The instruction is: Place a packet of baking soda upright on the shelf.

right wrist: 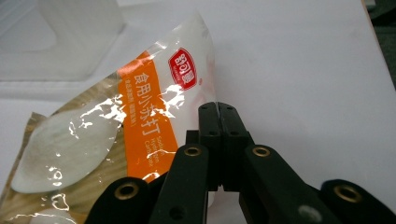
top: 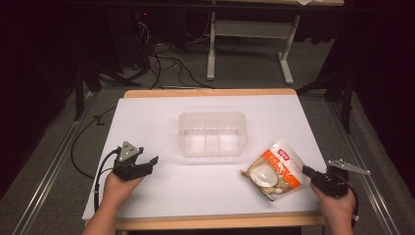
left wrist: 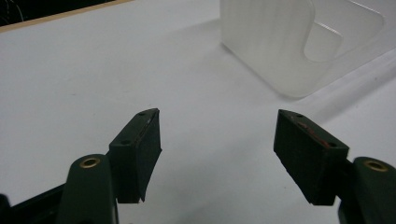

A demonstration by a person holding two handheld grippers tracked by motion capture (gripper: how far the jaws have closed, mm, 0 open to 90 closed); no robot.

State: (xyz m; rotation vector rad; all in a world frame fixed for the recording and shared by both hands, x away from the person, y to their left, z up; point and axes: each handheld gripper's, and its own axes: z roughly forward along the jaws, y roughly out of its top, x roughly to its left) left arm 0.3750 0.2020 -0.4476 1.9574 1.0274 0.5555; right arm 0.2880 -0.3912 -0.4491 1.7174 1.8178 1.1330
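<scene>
The right gripper [right wrist: 218, 108] has its 2 jaws clamped on the edge of the baking soda pouch [top: 272, 170], which lies just right of the clear plastic bin [top: 212, 133]. The grasp looks made; next comes a lift into the bin (judging by its nearness). The left gripper [left wrist: 217, 140] hangs open and empty left of the bin. The right gripper view reveals the pinched seam, unreadable from above.

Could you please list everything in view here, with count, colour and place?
pouch: one, orange and white with clear plastic, right side of the sheet, edge pinched in the right gripper.
tub: one, translucent, centre of the sheet.
sheet: one, white, covering the table.
table: one, wooden edge showing at the far side.
left gripper: one, black, jaws apart over bare sheet at left.
right gripper: one, black, jaws closed on the pouch edge.
</scene>
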